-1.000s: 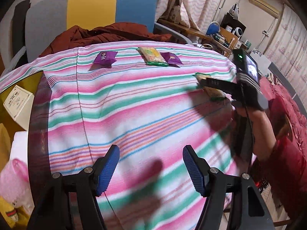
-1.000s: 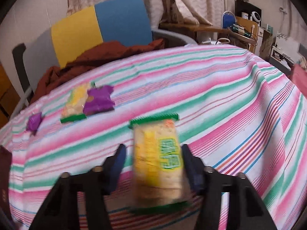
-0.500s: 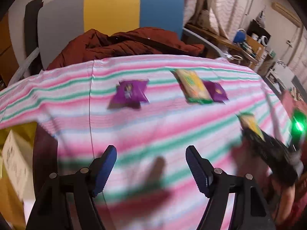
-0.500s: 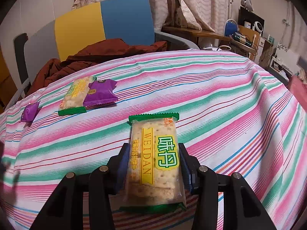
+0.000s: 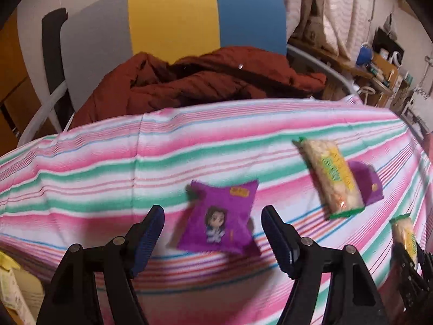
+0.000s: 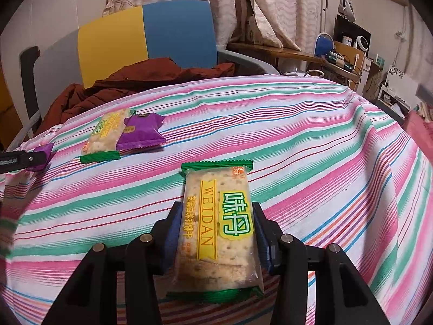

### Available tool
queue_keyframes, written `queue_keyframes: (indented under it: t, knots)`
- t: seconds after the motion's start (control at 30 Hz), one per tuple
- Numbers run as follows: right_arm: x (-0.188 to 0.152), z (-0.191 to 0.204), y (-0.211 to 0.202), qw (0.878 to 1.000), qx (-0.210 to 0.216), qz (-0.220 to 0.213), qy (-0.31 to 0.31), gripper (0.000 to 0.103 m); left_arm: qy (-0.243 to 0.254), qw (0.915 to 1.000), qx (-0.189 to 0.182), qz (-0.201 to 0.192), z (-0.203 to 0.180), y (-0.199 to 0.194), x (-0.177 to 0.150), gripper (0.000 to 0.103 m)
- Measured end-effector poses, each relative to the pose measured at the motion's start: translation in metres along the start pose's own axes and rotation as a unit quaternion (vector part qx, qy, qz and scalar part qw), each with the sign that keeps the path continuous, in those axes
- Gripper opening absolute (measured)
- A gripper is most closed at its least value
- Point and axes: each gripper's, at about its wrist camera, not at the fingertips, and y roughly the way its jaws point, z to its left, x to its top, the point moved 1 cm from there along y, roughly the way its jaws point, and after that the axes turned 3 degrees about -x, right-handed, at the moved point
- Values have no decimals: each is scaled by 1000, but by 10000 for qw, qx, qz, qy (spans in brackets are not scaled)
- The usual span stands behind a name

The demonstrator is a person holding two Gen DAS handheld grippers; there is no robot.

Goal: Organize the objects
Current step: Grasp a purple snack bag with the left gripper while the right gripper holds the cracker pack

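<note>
Purple foil is sitting squarely in the gap of the left gripper (image 5: 212,237): the lone purple snack packet (image 5: 219,220) is lying flat on the striped cloth (image 5: 94,173) of the counter, between the two blue pads but just ahead of their tips, clear of both. Left jaws are standing wide, having just been closing a little from their widest, with nothing pressed between them. The packet is roughly square, its corners slightly skewed to the line of the jaws, so no long axis is mattering much here; judged from this view, a short advance down and forward is all the coming grasp is needing.

Right gripper (image 6: 215,228) is gripping a cracker pack (image 6: 217,227) across its narrow width, long axis running straight out along the fingers, green-sealed far end pointing away. Jaws are narrow and pressing on both long edges.

Farther out, a second cracker pack (image 6: 107,134) and a second purple packet (image 6: 142,132) are lying touching, the purple one overlapping the cracker pack's right edge. That pair is lying up and to the left of the right gripper's load, and to the right of the left gripper's target; the right hand appears the nearer to it.

Beyond the counter's far edge, a rust-coloured jacket (image 5: 205,81) is draping over a chair (image 5: 173,16).
</note>
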Motion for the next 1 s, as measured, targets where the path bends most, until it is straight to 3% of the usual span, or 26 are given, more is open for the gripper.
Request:
queue_keyframes:
  t: [0.03,0.1,0.53,0.77,1.0]
  knots:
    - [0,0,0,10000,-5,-5,-3,50,14,10000,-9,-73,-1,0,0,70]
    - [-1,1,0,10000,-16,-15,-9,50,4,9999,4,-167,-4,1,-3,47]
    - [-1,1,-1,10000,-36,-34,-20,50,128,9985,27,-524,-12,-7,-29,43]
    - [-1,1,-3,9999,-71,-84,-22,49,229,9952,-118,-943,-20,-37,-51,42]
    - [0,5,-5,9996,-196,-169,-118,49,456,9922,-284,-1124,-34,-63,-77,43]
